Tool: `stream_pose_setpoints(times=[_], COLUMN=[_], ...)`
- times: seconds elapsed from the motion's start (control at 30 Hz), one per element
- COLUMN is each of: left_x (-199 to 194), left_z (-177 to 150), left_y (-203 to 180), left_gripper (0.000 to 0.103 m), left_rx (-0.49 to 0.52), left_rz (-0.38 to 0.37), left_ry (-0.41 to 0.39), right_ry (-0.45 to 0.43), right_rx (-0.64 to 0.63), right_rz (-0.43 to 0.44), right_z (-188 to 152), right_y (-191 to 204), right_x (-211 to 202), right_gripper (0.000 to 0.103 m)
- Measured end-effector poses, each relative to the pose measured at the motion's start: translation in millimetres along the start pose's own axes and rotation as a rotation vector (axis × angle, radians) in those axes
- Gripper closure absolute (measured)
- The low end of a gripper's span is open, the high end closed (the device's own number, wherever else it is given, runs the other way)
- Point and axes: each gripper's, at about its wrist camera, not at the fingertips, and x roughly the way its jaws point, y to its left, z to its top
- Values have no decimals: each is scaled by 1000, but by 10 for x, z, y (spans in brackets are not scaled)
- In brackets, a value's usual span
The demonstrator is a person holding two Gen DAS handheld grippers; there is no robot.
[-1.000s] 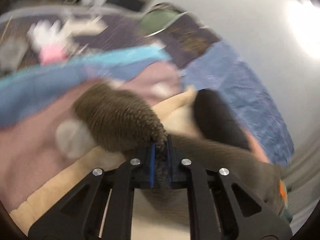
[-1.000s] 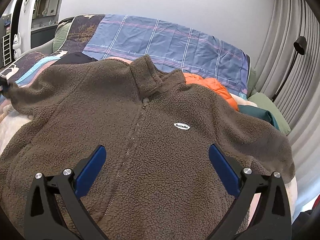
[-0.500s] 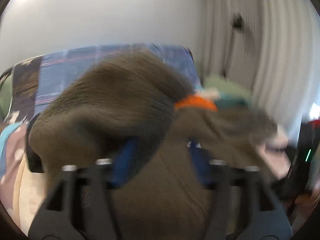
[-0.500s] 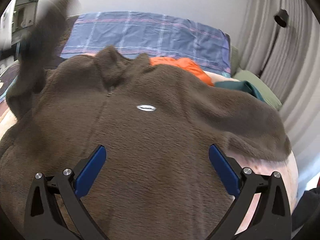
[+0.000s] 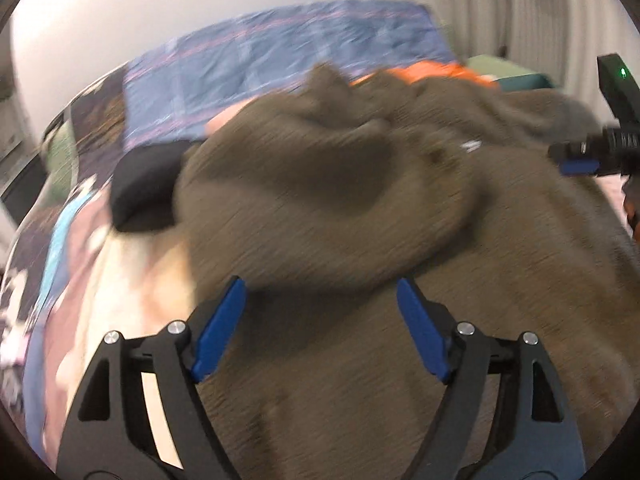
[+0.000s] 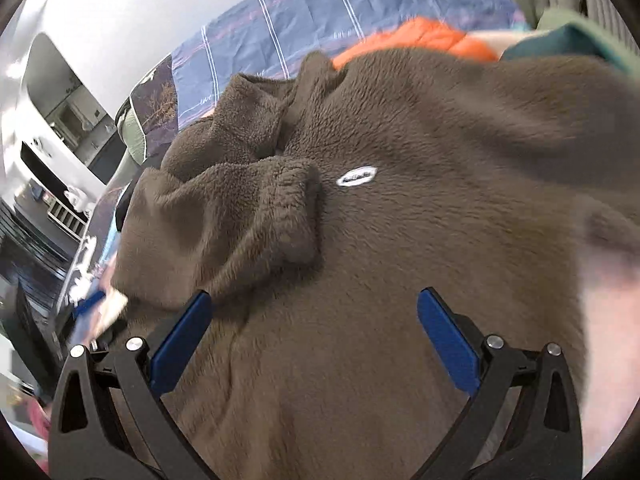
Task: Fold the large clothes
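A large brown fleece jacket lies front up on the bed, its white label on the chest. One sleeve is folded over the front, with its cuff beside the label and below the collar. My left gripper hovers just behind that sleeve. Its jaws are opening, and nothing is pinched between the blue pads. My right gripper stands open over the lower front of the jacket, holding nothing. It also shows at the right edge of the left wrist view, right gripper.
A blue checked blanket lies behind the jacket along the wall. An orange garment and teal-green clothes lie past the collar. A black garment sits left of the jacket on the patterned bedspread. Curtains hang at the right.
My left gripper carried the sleeve cuff across the jacket's front and let it go, going from shut to open. The right gripper tilted and shifted over the jacket, staying open.
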Motion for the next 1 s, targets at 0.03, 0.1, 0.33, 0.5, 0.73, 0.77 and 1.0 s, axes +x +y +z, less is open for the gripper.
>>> stream_pose_setpoints(times=[0.03, 0.1, 0.33, 0.5, 0.73, 0.77, 1.0], left_x=[40, 35, 336, 471, 504, 471, 21], left_z=[-61, -171, -117, -69, -147, -143, 52], left_y=[112, 257, 563, 757, 679, 655, 565], left_gripper=[23, 22, 22, 21, 22, 22, 66], left_rx=[-22, -59, -131, -183, -157, -147, -159], left_rz=[40, 98, 215, 300, 267, 250, 108], left_ry=[20, 45, 103, 104, 113, 110, 9], right_ry=[23, 51, 114, -200, 23, 39, -203], right_rx=[-5, -24, -174, -244, -123, -106, -180], right_rz=[15, 24, -42, -108, -342, -320, -285], right_z=[101, 240, 640, 738, 554, 494, 402], right_y=[29, 117, 528, 816, 0, -57, 306], right_x=[147, 357, 1136, 235, 442, 470, -15], right_gripper=[1, 1, 70, 71, 48, 47, 46])
